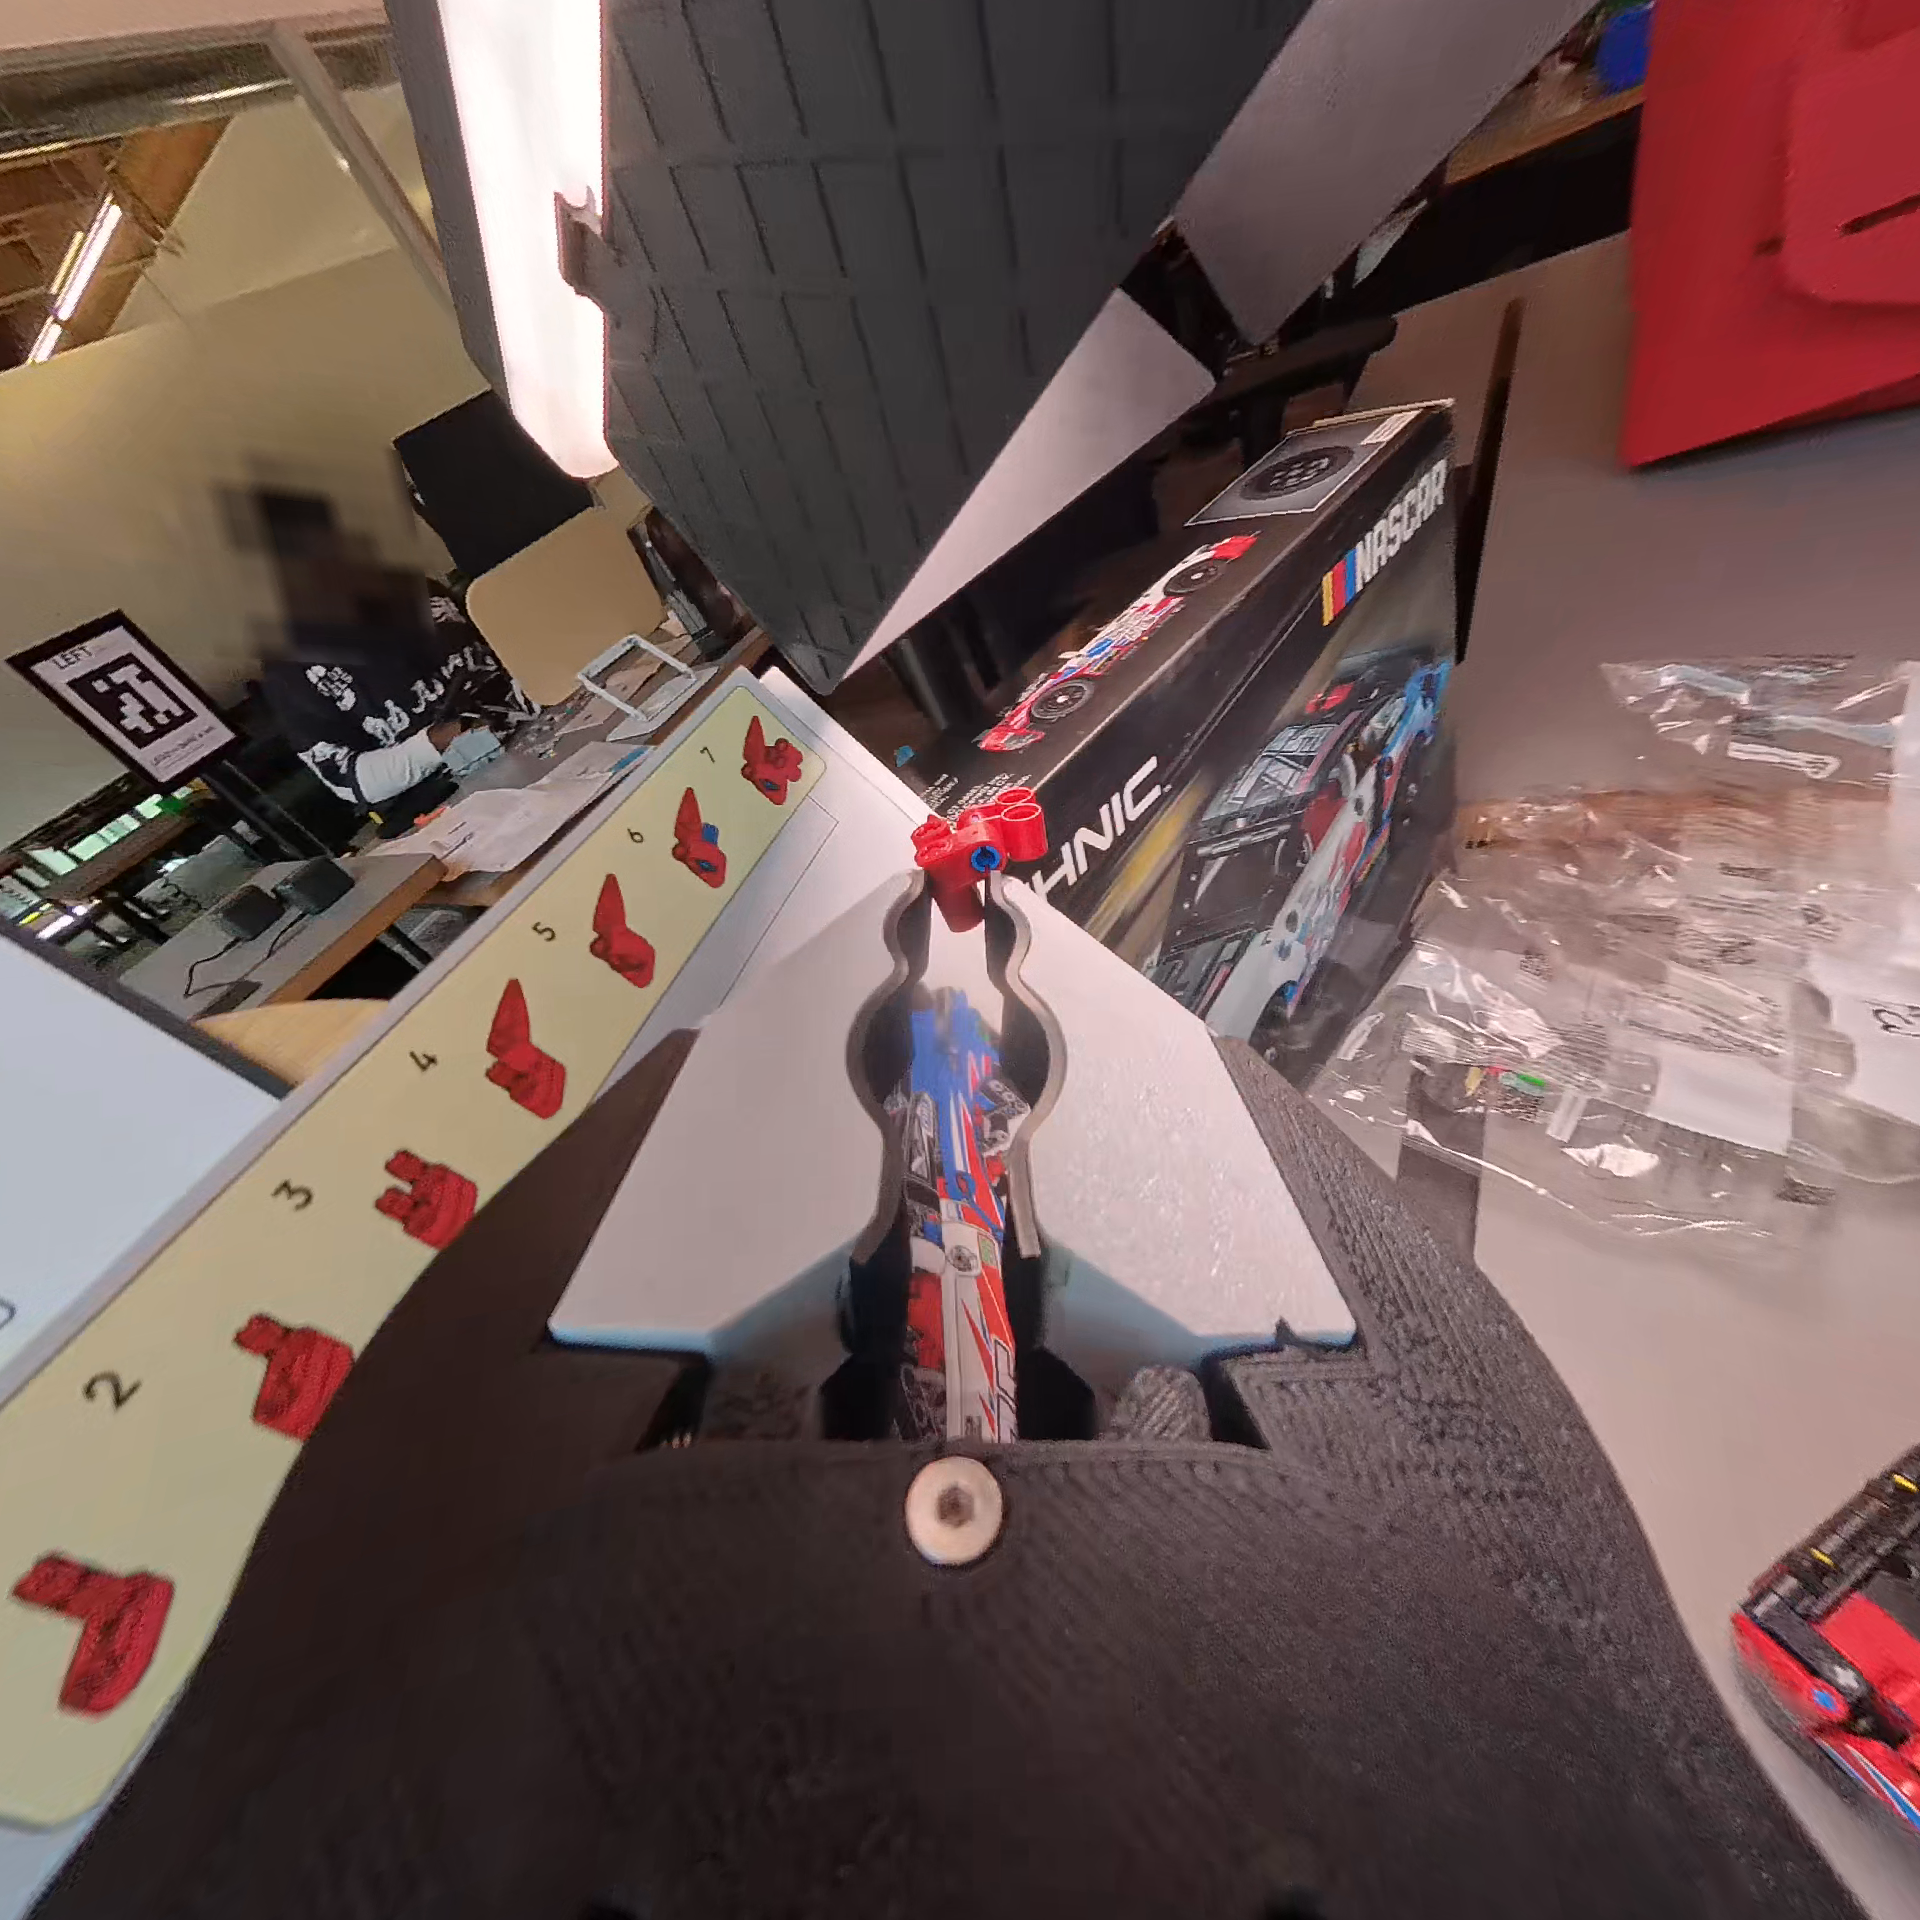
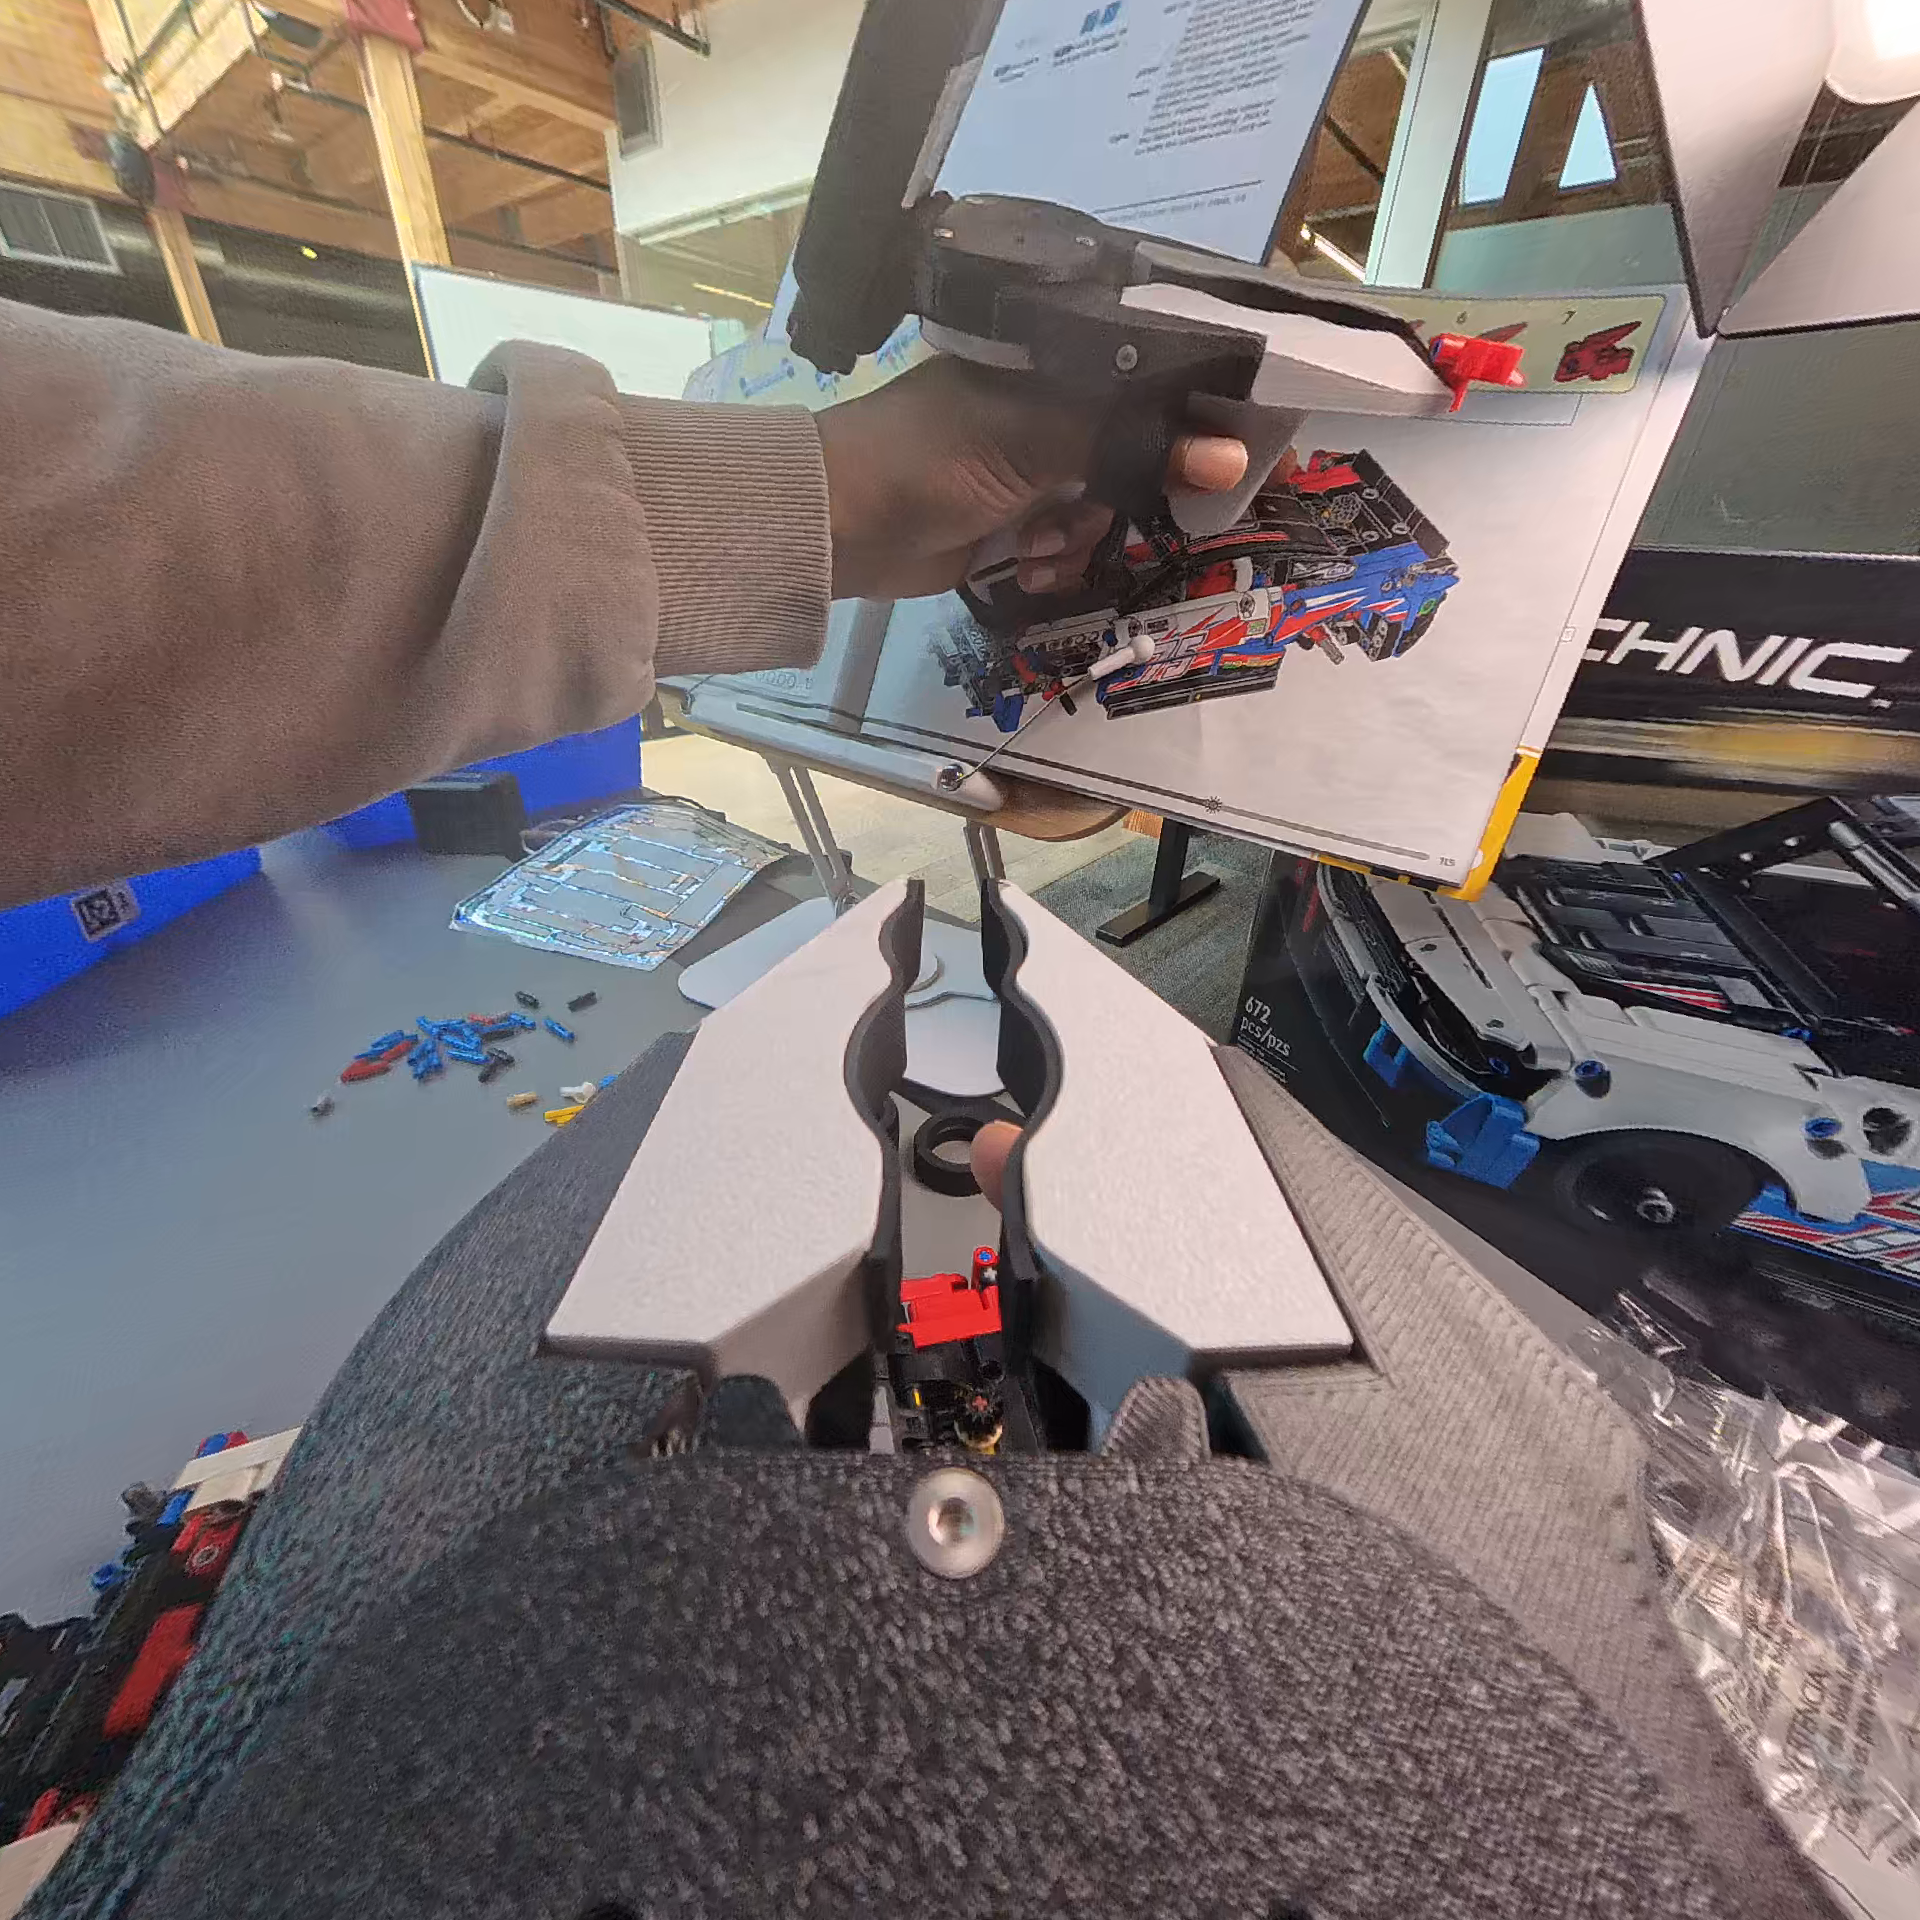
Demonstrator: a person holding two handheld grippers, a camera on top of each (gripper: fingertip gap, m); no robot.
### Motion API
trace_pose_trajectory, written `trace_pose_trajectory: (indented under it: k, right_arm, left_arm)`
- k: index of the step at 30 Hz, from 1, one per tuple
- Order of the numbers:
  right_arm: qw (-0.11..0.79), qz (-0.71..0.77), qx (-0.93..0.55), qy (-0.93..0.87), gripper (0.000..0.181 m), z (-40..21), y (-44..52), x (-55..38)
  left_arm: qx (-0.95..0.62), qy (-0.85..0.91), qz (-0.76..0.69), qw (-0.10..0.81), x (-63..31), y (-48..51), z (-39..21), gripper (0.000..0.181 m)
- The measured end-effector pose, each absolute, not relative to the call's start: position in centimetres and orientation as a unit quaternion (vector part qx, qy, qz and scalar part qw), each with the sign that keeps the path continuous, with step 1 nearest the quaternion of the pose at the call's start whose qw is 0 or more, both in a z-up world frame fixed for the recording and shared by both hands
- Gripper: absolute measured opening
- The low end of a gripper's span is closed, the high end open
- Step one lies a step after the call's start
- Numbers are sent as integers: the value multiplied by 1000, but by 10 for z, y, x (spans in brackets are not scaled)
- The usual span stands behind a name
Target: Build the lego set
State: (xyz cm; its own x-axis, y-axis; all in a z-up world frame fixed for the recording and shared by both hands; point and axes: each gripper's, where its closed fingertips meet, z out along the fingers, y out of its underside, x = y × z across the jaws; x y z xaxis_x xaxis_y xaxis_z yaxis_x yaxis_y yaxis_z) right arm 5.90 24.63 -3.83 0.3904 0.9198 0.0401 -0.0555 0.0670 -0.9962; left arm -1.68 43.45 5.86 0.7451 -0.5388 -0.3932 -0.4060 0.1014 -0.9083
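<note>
My left gripper point(image 1: 961, 896) is shut on a small red Lego piece point(image 1: 977, 840) with a blue pin in it. It holds the piece in the air in front of the open instruction booklet point(image 1: 312, 1195). The right wrist view shows the same gripper point(image 2: 1439, 369) from the side, held by a hand with a grey sleeve, with the red piece point(image 2: 1481, 362) at its tips against the booklet page point(image 2: 1351, 748). My right gripper point(image 2: 953, 906) is empty, its jaws a narrow gap apart, above the grey table. A partly built red car point(image 1: 1839, 1662) lies at the lower right.
The Lego box point(image 1: 1299, 748) stands behind the booklet and also shows in the right wrist view point(image 2: 1662, 1039). Clear plastic bags point(image 1: 1662, 987) lie to the right. Loose small pieces point(image 2: 457, 1049) and a black ring point(image 2: 945, 1143) lie on the table. A person point(image 1: 384, 717) sits at a far desk. One gripper's finger ends stand about 20 cm off the other's. My right gripper's tips are some 15 cm from the partly built red car point(image 1: 1839, 1662). Look for it in the right wrist view point(image 2: 989, 1279) too.
</note>
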Motion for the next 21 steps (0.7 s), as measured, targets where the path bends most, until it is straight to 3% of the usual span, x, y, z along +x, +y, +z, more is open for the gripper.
trace_pose_trajectory:
  k: [21]
  right_arm:
    - [636,396,-533,-393,6,-27,243,73]
  left_arm:
    - [-614,405,217,642,-19,471,66,7]
